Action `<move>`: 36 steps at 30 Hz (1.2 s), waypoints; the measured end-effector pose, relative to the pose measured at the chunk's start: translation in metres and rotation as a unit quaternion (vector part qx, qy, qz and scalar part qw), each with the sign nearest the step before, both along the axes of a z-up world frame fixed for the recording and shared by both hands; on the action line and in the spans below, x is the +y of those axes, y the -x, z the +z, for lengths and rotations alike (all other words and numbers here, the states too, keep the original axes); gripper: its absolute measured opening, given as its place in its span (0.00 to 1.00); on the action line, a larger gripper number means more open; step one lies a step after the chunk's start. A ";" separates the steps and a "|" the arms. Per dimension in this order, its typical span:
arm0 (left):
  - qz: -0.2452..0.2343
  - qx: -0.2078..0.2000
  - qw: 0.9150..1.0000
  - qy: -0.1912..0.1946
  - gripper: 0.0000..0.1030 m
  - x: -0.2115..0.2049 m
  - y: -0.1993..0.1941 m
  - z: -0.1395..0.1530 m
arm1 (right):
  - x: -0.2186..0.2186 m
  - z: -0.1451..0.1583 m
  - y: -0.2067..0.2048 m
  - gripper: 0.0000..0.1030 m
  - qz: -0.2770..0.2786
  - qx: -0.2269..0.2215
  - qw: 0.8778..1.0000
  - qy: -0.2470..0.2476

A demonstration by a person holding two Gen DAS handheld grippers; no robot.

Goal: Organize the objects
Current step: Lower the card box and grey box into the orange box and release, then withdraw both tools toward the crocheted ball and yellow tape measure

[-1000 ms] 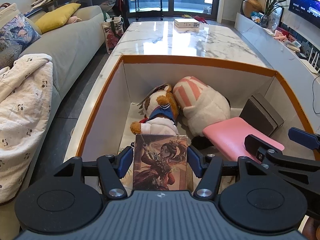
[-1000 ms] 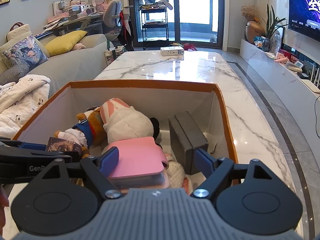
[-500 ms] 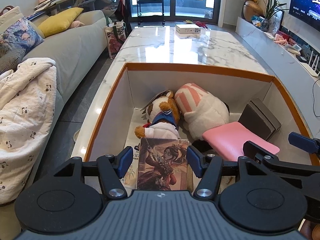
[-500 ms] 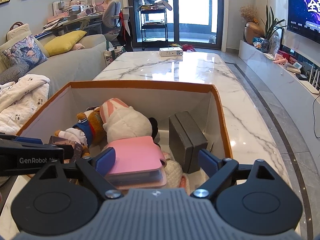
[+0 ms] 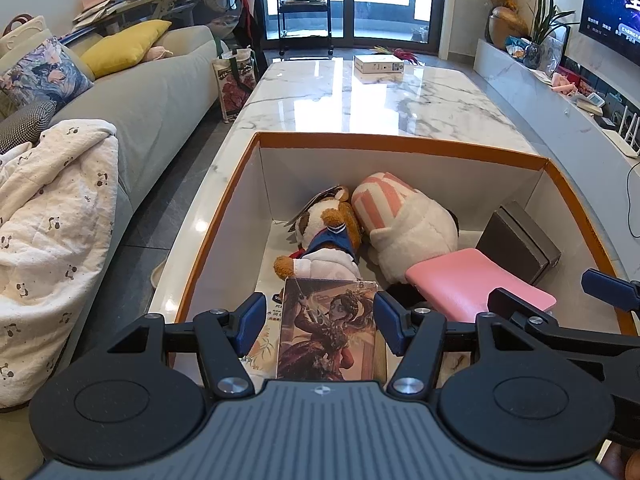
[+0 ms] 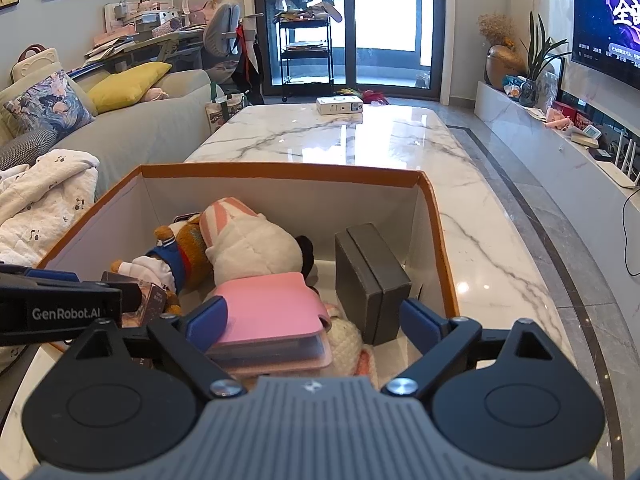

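Left wrist view: the picture box [image 5: 327,330] is seen released inside the bin [image 5: 400,148], the left gripper [image 5: 320,316] now spread clear of it where it was clamped a second ago. Placement is judged done. The right gripper [image 6: 314,318] is held open over the pink case [image 6: 268,308].

2 close views over box [image 5: 400,148]

Left tongs [image 5: 320,322]: black linkage arms, blue pads [image 5: 251,320], silver screws, ribbed grey housing, two round black discs. Right tongs [image 6: 314,320]: identical build. White "GenRobot.AI" lettering on the left unit's side, at 9 o'clock.
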State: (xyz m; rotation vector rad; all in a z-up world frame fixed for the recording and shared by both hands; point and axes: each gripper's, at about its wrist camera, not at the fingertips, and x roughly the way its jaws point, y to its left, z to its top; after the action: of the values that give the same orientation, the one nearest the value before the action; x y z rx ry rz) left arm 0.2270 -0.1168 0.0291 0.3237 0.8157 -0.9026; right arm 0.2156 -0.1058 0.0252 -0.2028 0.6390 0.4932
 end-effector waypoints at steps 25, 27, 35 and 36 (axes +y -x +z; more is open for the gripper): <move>0.003 0.011 0.999 0.040 0.68 0.031 0.007 0.019 | -0.014 0.014 0.019 0.95 -0.009 0.004 1.000 -0.014; 0.002 0.009 0.999 0.038 0.68 0.035 0.008 0.021 | -0.015 0.015 0.024 0.95 -0.008 0.003 1.000 -0.015; -0.014 -0.024 0.999 0.023 0.68 0.057 0.026 0.025 | -0.020 0.023 0.041 0.96 -0.001 -0.010 1.000 -0.009; -0.038 -0.027 0.999 0.021 0.68 0.060 0.029 0.025 | -0.021 0.024 0.042 0.96 0.000 -0.011 1.000 -0.007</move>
State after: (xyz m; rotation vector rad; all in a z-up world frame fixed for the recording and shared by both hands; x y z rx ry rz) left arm 0.1978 -0.0564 0.0542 0.3432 0.7369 -0.9771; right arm 0.1733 -0.1270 0.0490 -0.1947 0.6134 0.4948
